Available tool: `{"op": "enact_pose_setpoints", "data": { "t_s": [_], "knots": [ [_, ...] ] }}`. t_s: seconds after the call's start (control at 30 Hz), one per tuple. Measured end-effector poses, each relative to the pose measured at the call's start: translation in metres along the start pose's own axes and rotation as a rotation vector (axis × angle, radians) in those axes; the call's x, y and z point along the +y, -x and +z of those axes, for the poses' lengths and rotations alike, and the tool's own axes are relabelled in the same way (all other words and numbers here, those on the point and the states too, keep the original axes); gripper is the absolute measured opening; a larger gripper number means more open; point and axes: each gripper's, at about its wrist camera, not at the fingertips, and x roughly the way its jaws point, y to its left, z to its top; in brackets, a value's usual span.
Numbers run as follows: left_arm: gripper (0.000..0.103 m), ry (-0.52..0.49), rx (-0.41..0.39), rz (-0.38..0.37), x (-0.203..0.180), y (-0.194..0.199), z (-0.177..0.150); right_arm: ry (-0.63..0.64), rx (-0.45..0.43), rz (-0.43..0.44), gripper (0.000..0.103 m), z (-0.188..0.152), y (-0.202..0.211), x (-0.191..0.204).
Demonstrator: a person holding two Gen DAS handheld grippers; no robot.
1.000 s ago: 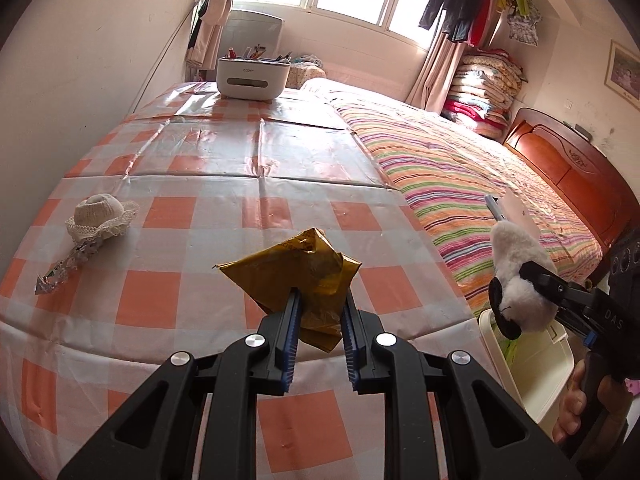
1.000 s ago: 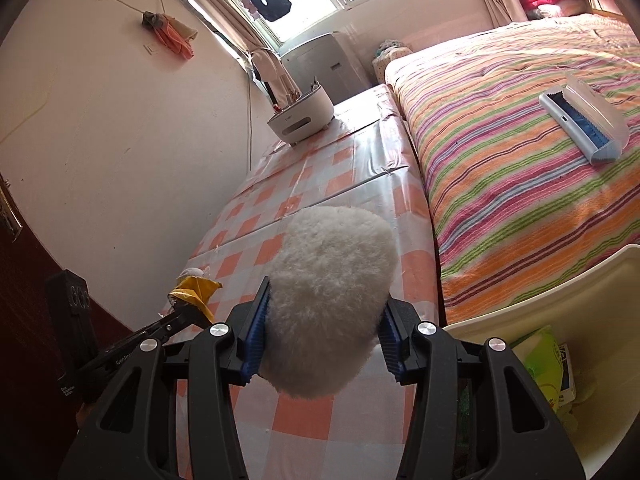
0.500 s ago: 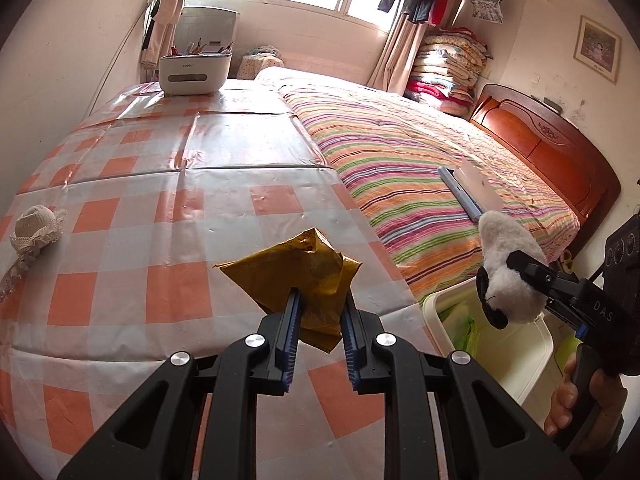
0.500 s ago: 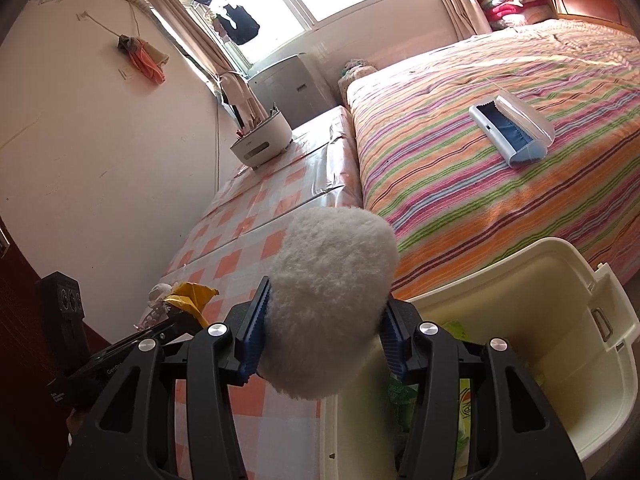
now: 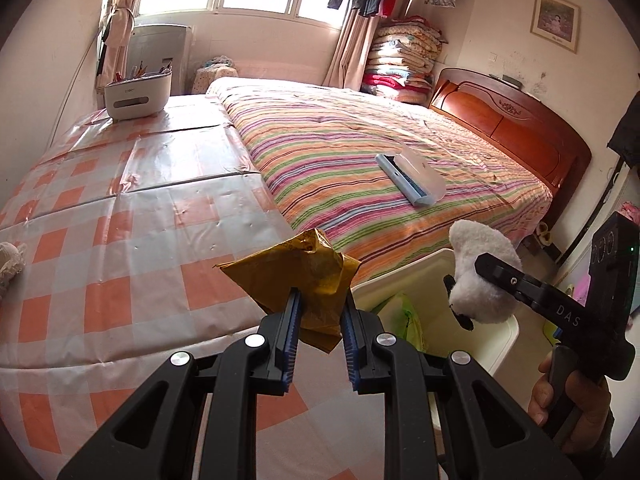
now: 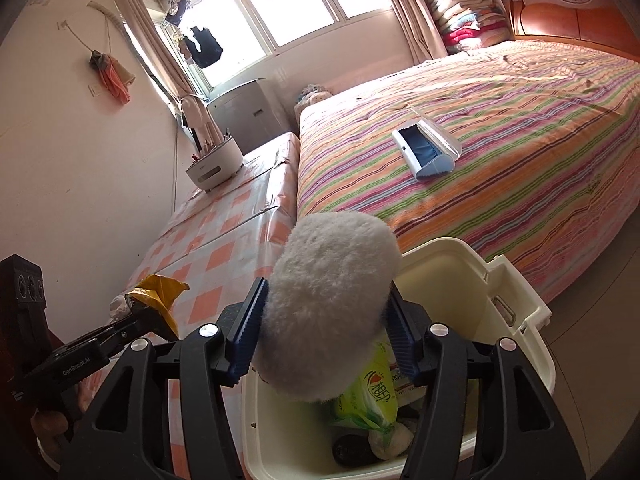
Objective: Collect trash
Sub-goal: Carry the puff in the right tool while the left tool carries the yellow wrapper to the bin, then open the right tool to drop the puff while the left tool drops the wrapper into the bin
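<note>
Left gripper (image 5: 319,312): clamped on a crumpled yellow wrapper (image 5: 298,280), which sticks up out of the blue pads above the near edge of the checked tablecloth (image 5: 132,240), not yet over the bin.
Risk, wrapper: the grip bites only the lower part of the foil (thin and slippery, I judge), so a quick swing could let it slide out onto the cloth or floor short of the bin.
Right gripper (image 6: 324,328): its jaws have just been opening, with a white fluffy toy (image 6: 326,304) between them; in the right wrist view a sliver of gap shows at the left pad, so the grip looks loosened or gone.
Risk, toy: it hangs above the cream bin (image 6: 516,304), near its table-side wall. It is bulky and soft, so it may catch on a pad, or tip off the rim onto the floor instead of falling in.
Bin contents: a green packet (image 6: 372,396) and other bits lie in the bottom (room enough, I think).
Risk, crowding: the two grippers are near each other at the bin; bringing the wrapper in too soon could knock them together.
Farther off: a blue-and-white lint brush (image 5: 412,178) rests on the striped bedspread (image 5: 340,148), well clear, no hazard.
</note>
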Motion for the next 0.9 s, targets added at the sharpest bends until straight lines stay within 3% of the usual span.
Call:
{"op": "enact_pose_setpoints", "data": {
  "t_s": [0.1,0.5,0.77,0.87,0.9],
  "knots": [
    [0.019,-0.020,0.000,-0.020,-0.014,0.000,-0.001,-0.019,-0.027,-0.016,0.076,0.001,0.006,-0.005],
    [0.019,-0.104,0.025,-0.083,-0.063,-0.012,-0.006,-0.099,-0.139,-0.017,0.079,0.004,0.032,-0.023],
    [0.020,-0.145,0.023,-0.130,-0.089,-0.018,-0.007,-0.122,-0.154,-0.012,0.080,0.004,0.038,-0.029],
    [0.023,-0.153,0.025,-0.138,-0.094,-0.021,-0.010,-0.126,-0.164,-0.016,0.080,0.004,0.041,-0.031],
    [0.031,-0.151,0.025,-0.137,-0.095,-0.022,-0.011,-0.128,-0.168,-0.020,0.080,0.004,0.043,-0.032]
  ]
}}
